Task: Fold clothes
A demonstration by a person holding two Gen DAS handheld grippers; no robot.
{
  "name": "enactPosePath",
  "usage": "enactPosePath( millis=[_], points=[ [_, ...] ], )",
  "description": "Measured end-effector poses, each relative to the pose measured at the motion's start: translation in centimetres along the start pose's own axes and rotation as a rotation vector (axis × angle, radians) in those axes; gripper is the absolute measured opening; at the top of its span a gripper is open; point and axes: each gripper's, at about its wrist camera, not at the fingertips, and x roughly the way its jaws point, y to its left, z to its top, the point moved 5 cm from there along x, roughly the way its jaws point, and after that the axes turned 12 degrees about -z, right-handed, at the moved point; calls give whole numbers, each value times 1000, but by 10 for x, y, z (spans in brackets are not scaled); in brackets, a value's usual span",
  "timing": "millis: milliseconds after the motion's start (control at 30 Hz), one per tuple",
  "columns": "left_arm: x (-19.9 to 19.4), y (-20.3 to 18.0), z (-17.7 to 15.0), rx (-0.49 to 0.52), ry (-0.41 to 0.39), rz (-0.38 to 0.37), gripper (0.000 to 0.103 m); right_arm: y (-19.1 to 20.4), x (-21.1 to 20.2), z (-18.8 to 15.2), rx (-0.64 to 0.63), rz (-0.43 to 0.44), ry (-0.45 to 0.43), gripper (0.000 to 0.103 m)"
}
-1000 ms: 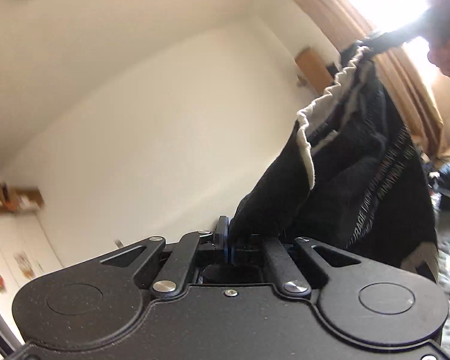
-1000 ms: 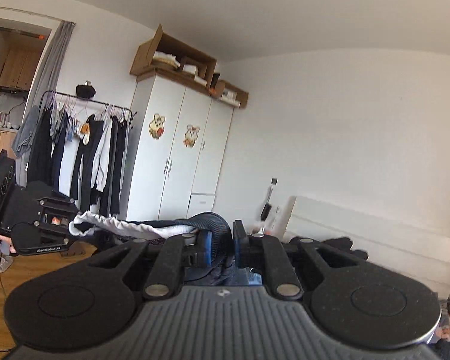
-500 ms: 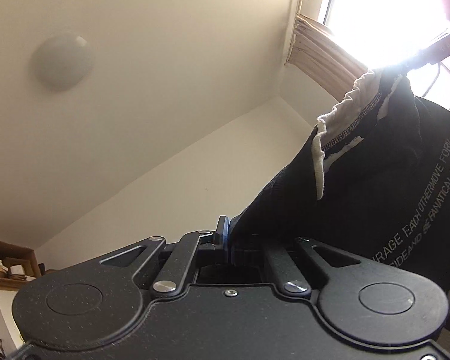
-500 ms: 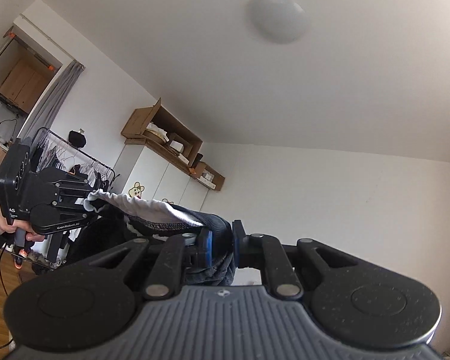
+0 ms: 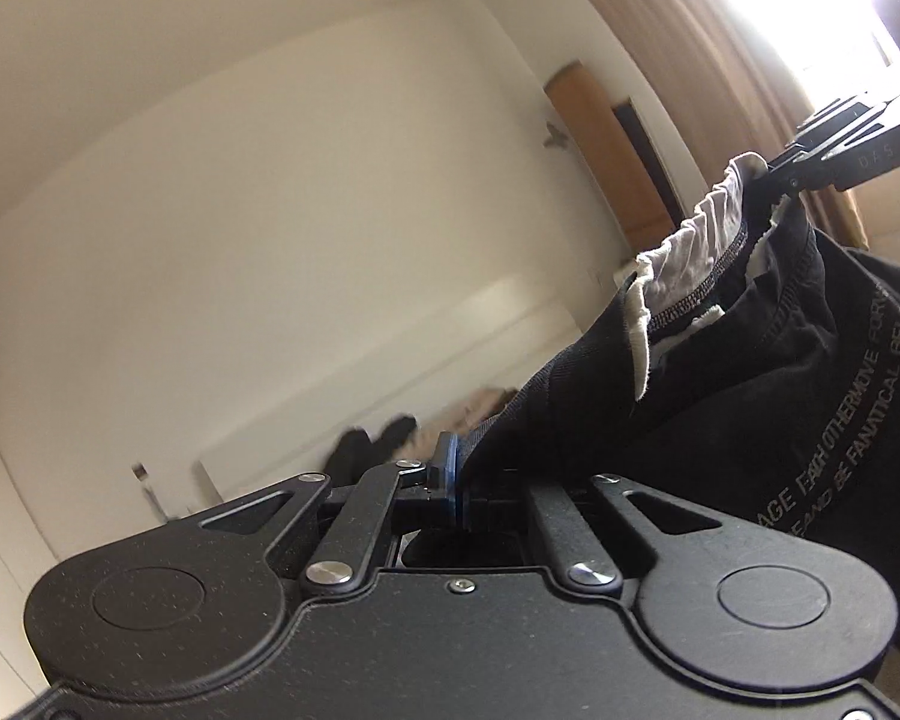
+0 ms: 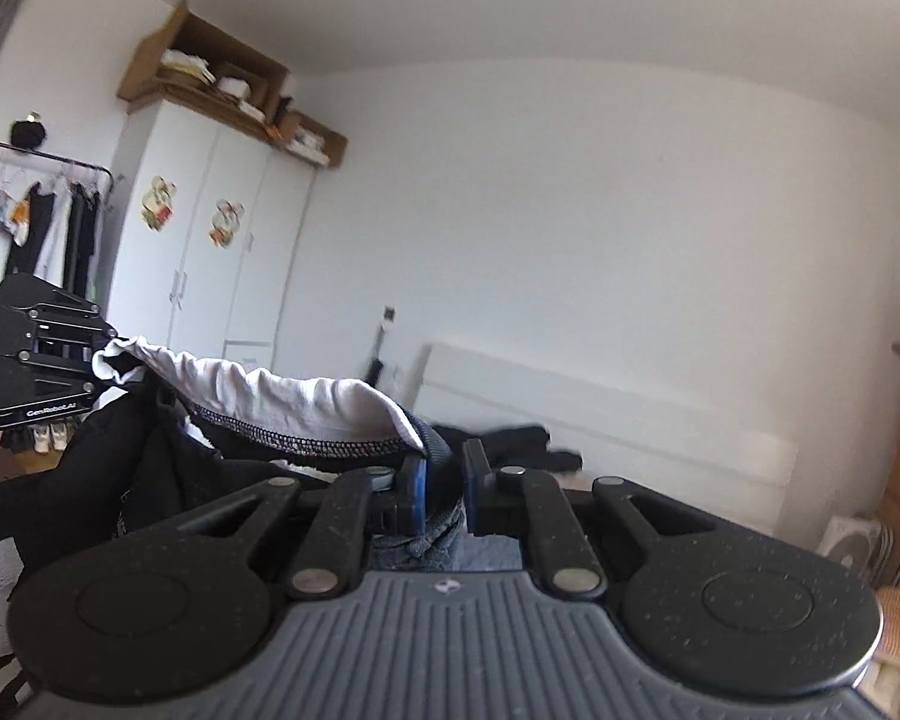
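Right wrist view — garment (image 6: 282,402) masks wardrobe (image 6: 210,252).

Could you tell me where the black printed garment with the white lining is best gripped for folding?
Grip the black printed garment at its stitched top hem, one end each, from above: left gripper and right gripper already pinch there, so it hangs spread.

The garment (image 5: 750,396) is black, with a white inside showing at its dark-stitched hem and pale grey lettering down one side. Both claws are black with blue pads (image 6: 415,483). The wardrobe (image 6: 210,264) is white with two orange-and-yellow stickers; the curtain (image 5: 690,60) is tan.
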Motion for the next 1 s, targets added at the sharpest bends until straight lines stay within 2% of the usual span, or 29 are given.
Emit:
enactPosePath(
  millis=[133, 300, 400, 467, 500, 533, 600, 633, 700, 800, 900, 1000],
  points=[
    [126, -1, -65, -77, 143, -57, 2, -5, 117, -93, 51, -54, 152, 11],
    [237, -1, -139, -165, 264, -94, 2, 5, 233, -193, 46, -112, 270, 11],
    [233, 19, -201, -213, 342, -132, 5, 2, 275, -249, 96, -102, 341, 12],
    [204, 36, -240, -237, 358, -149, 8, -4, 280, -278, 129, -90, 378, 14],
    [194, 36, -251, -249, 361, -153, 19, -7, 282, -293, 146, -84, 397, 16],
    [184, 37, -262, -261, 363, -156, 37, -10, 284, -308, 163, -78, 416, 18],
    [163, 36, -282, -288, 364, -163, 54, -15, 274, -323, 210, -43, 440, 25],
    [154, 35, -286, -313, 350, -164, 56, -17, 266, -328, 236, -21, 449, 29],
    [132, 33, -291, -376, 327, -165, 58, -22, 249, -333, 299, 17, 458, 55],
    [114, 24, -293, -460, 300, -174, 59, -30, 225, -330, 317, 15, 478, 73],
    [102, 14, -297, -534, 271, -189, 65, -36, 212, -324, 283, -16, 502, 75],
    [87, -6, -303, -603, 249, -185, 67, -29, 183, -322, 319, -1, 517, 79]
  ],
)
